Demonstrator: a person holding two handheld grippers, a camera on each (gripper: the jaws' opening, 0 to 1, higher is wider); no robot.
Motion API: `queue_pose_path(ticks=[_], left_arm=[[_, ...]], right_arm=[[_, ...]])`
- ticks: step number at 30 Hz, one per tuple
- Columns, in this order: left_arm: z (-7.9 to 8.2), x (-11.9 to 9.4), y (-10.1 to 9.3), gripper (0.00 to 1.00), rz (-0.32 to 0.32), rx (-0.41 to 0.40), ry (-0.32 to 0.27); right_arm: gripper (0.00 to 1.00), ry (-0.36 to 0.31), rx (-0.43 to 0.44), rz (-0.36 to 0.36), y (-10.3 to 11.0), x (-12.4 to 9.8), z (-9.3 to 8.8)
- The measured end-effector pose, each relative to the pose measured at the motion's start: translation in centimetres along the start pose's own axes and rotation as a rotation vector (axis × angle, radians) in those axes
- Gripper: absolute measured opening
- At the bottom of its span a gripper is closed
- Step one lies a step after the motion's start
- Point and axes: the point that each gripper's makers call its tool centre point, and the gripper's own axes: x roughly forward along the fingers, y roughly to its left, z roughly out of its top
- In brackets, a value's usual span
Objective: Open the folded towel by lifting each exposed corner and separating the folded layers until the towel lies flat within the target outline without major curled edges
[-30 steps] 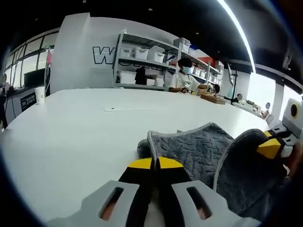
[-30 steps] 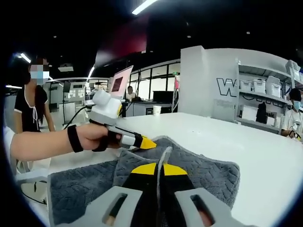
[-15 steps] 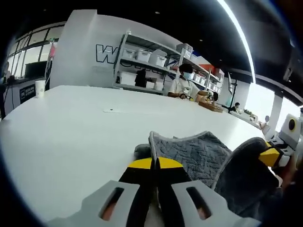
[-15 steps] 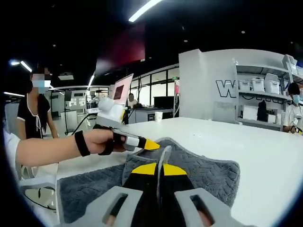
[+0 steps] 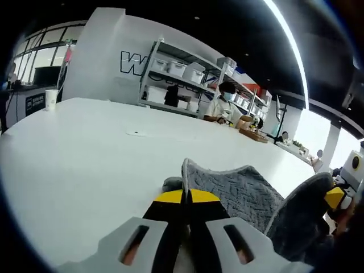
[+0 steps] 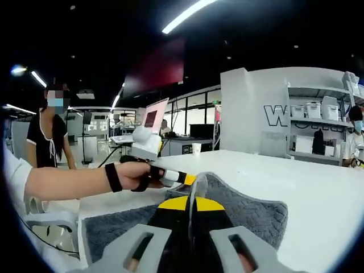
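Towel: a grey quilted towel with a pale hem lies partly folded on a white table, one layer raised off the surface at two corners; in the right gripper view the same towel spreads across the table's near edge.

Left gripper: the left gripper, yellow-tipped, has its jaws closed together on the towel's hem, which rises as a thin pale edge straight out from between the tips. In the right gripper view it comes in from the left, held in a person's hand with a black wrist strap, its tip at the lifted fold.

Right gripper: the right gripper is likewise pinched tight on a towel edge, the hem standing upright between its yellow tips. In the left gripper view it appears at the far right, behind a raised, curved flap of towel.

Table: broad, white and glossy, with a small flat mark lying well beyond the towel and a paper cup near the far left edge.

Background: metal shelving with white bins stands behind the table, where a seated person in a mask works; another person in a dark top stands at the left of the right gripper view.
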Motion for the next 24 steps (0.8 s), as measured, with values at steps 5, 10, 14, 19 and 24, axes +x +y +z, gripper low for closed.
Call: queue_pose_path(ticks=[5,10,14,19,24], left_arm=[[0.1,0.2,0.3,0.01,-0.008,0.005,0.007],[0.4,0.0,-0.1,0.01,-0.016,-0.018,-0.008],[0.4,-0.3,-0.4,0.01,-0.018,-0.026,-0.014],[0.4,-0.4,-0.7,0.01,-0.035,-0.071,-0.025],[0.4,-0.6,-0.8,0.01,-0.035,-0.065,-0.029]], right_arm=[[0.00,-0.023,-0.001,0.017,0.6,-0.5,0.5],[0.00,-0.060,0.004,0.042,1.6,-1.0,1.2],[0.00,-0.081,0.012,0.067,2.7,-1.5,1.7],[0.00,-0.105,0.011,0.097,4.1,-2.1,2.4],[0.00,-0.114,0.000,0.111,4.8,-2.3,2.7]])
